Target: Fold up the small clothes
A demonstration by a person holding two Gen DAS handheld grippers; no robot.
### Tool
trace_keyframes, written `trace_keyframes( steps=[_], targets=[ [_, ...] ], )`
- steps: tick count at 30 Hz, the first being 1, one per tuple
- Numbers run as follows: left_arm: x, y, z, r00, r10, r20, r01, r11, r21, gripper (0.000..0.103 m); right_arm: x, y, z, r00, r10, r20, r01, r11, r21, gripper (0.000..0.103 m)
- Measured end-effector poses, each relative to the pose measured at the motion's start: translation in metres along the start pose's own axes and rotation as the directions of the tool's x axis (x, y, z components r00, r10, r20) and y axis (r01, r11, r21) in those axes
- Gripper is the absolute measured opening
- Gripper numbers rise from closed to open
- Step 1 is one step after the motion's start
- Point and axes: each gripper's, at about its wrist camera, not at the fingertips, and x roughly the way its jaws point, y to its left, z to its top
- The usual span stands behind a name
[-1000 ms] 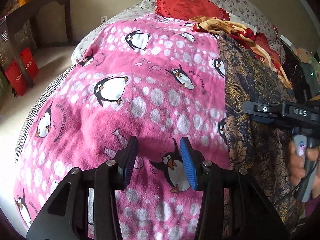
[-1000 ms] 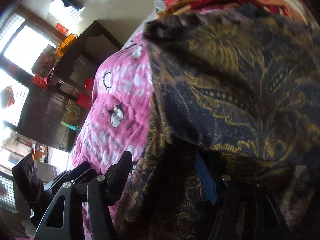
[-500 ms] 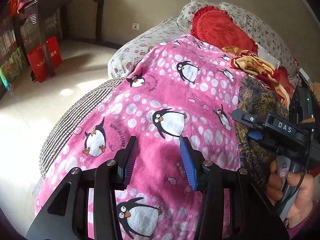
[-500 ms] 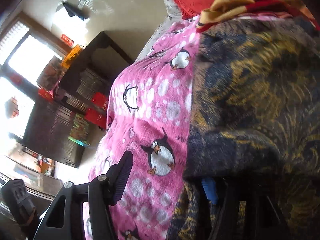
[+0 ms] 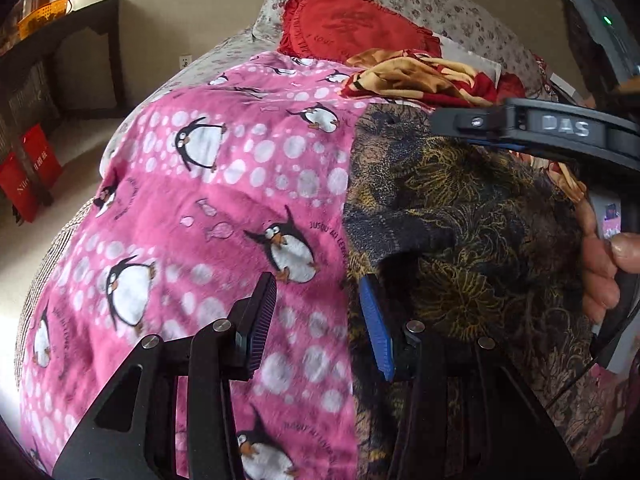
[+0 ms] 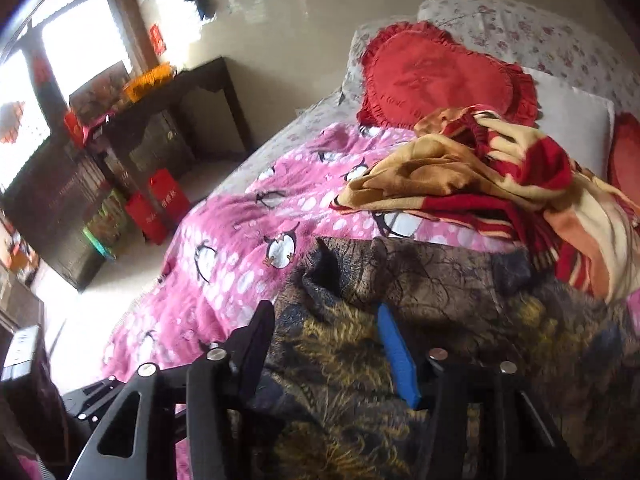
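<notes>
- Our left tongs [image 5: 318,320] gape wide over the pink penguin blanket [image 5: 208,216].
- Our right tongs [image 6: 326,344] gape wide above the dark patterned garment [image 6: 440,320], lying on the bed's right side.

Dark garment [image 5: 460,216] btm edge cut off; blanket [image 5: 208,248] blurred.

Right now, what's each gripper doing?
Left gripper: open, empty, over the blanket at the dark garment edge.
Right gripper: open, empty, over the dark garment.
</notes>
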Motion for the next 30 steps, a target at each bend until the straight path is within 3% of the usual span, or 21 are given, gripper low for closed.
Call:
trace_keyframes(
  steps=[2, 4, 6, 8, 11, 13, 15, 16, 18, 21, 24, 26, 28, 30],
  targets=[
    [0.016, -0.004, 0.004, 0.999, 0.027, -0.018, -0.026, 1.0, 0.015, 0.043, 0.029, 0.005, 0.004, 0.994, -0.087, -0.061, 0.082, 0.994, -0.078, 0.006],
    [0.032, -0.005, 0.004, 0.997, 0.06, -0.042, -0.058, 0.998, 0.029, 0.043, 0.045, -0.006, 0.005, 0.982, -0.183, -0.048, 0.179, 0.981, -0.077, 0.006],
    [0.033, -0.009, 0.003, 0.996, 0.088, -0.009, -0.087, 0.994, 0.059, 0.044, 0.054, -0.027, 0.001, 0.967, -0.25, -0.04, 0.249, 0.968, -0.03, 0.006],
    [0.035, -0.015, 0.002, 0.993, 0.117, -0.007, -0.116, 0.988, 0.102, 0.045, 0.058, -0.04, -0.002, 0.977, -0.209, -0.039, 0.211, 0.977, 0.04, 0.006],
    [0.029, -0.015, 0.0, 0.993, 0.115, 0.005, -0.114, 0.986, 0.119, 0.045, 0.026, -0.044, -0.014, 0.994, -0.109, -0.007, 0.109, 0.989, 0.095, 0.007],
    [0.024, -0.013, 0.001, 0.995, 0.097, 0.004, -0.097, 0.99, 0.1, 0.045, -0.001, -0.038, -0.028, 0.996, -0.084, 0.017, 0.082, 0.994, 0.074, 0.013],
    [0.016, -0.011, 0.004, 0.996, 0.08, 0.024, -0.082, 0.994, 0.076, 0.045, -0.017, -0.027, -0.044, 0.998, -0.051, 0.024, 0.05, 0.999, 0.014, 0.039],
    [0.013, -0.011, 0.007, 0.996, 0.076, 0.04, -0.079, 0.995, 0.064, 0.045, -0.023, -0.022, -0.055, 0.998, -0.055, 0.015, 0.055, 0.998, -0.017, 0.042],
    [0.01, -0.013, 0.013, 0.996, 0.07, 0.055, -0.073, 0.996, 0.042, 0.045, -0.016, -0.015, -0.072, 0.997, -0.075, -0.009, 0.074, 0.996, -0.045, 0.042],
    [0.02, -0.02, 0.02, 0.997, 0.072, 0.034, -0.073, 0.997, 0.039, 0.045, 0.017, -0.025, -0.095, 0.979, -0.164, -0.122, 0.16, 0.986, -0.037, 0.042],
    [0.039, -0.031, 0.015, 0.993, 0.111, -0.036, -0.107, 0.989, 0.101, 0.045, 0.001, -0.035, -0.101, 0.99, -0.097, -0.1, 0.103, 0.993, 0.056, 0.042],
    [0.042, -0.034, 0.011, 0.991, 0.133, -0.03, -0.128, 0.983, 0.128, 0.045, -0.026, -0.047, -0.104, 0.996, -0.061, -0.069, 0.069, 0.991, 0.115, 0.043],
    [0.039, -0.036, 0.011, 0.99, 0.138, -0.029, -0.133, 0.982, 0.135, 0.045, -0.065, -0.065, -0.112, 0.99, -0.14, 0.005, 0.137, 0.98, 0.146, 0.052],
    [0.037, -0.037, 0.012, 0.99, 0.136, -0.03, -0.131, 0.982, 0.133, 0.045, -0.099, -0.088, -0.122, 0.964, -0.261, 0.055, 0.247, 0.95, 0.189, 0.067]
  ],
)
